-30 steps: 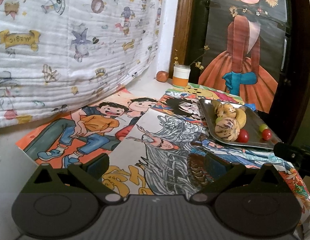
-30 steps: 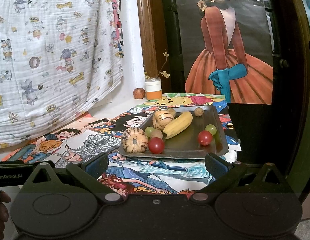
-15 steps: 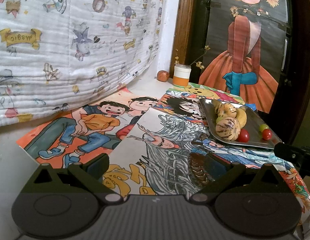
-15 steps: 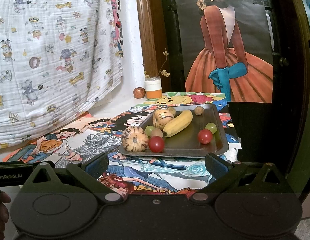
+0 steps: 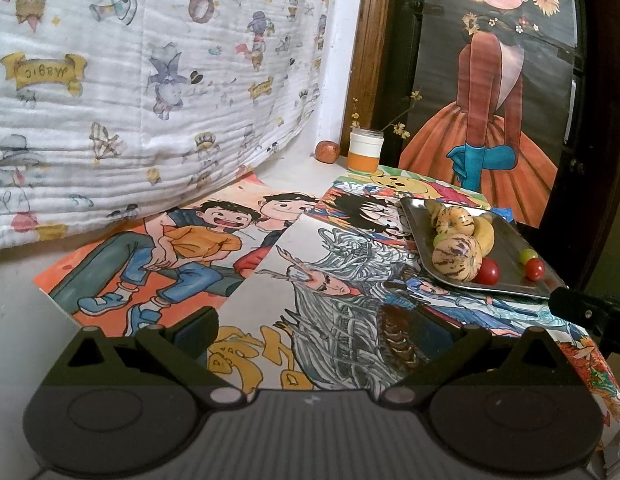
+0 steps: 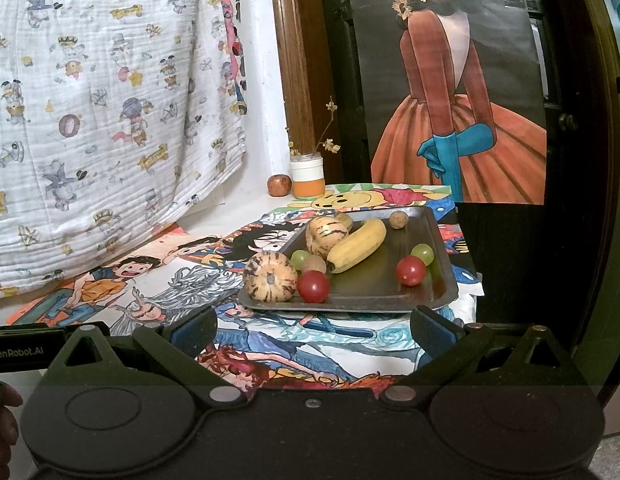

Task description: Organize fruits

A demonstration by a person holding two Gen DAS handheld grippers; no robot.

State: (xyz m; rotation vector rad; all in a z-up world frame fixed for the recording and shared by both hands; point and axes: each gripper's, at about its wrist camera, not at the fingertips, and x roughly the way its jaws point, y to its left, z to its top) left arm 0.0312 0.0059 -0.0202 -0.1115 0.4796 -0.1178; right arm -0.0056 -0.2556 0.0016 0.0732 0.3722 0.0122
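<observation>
Right gripper: the right gripper (image 6: 314, 330) is spread wide with nothing between its jaws, hovering short of the near rim of the metal tray (image 6: 444, 280).
Left gripper: the left gripper (image 5: 314, 334) is equally wide and empty, over the cartoon posters (image 5: 198, 248), well to the left of the tray.
Fruit on tray: two striped pepino melons (image 6: 270, 276), a banana (image 6: 358, 244), two cherry tomatoes (image 6: 313, 286), green grapes (image 6: 423, 253), a small brown fruit (image 6: 399, 220) at the far edge.
Stray fruit: a reddish apple-like fruit (image 6: 279, 185) sits off the tray, just beside the orange-and-white jar (image 6: 308, 176).
Crowding risk: the near melon, a tomato and a grape touch; closing on one would likely nudge the others.
Rolling risk: the round tomatoes and grapes could roll across the smooth tray if bumped.
Squeeze risk: tomatoes and grapes look soft; a hard pinch may split them.
Tray risk: catching the rim may slide it on the paper.
</observation>
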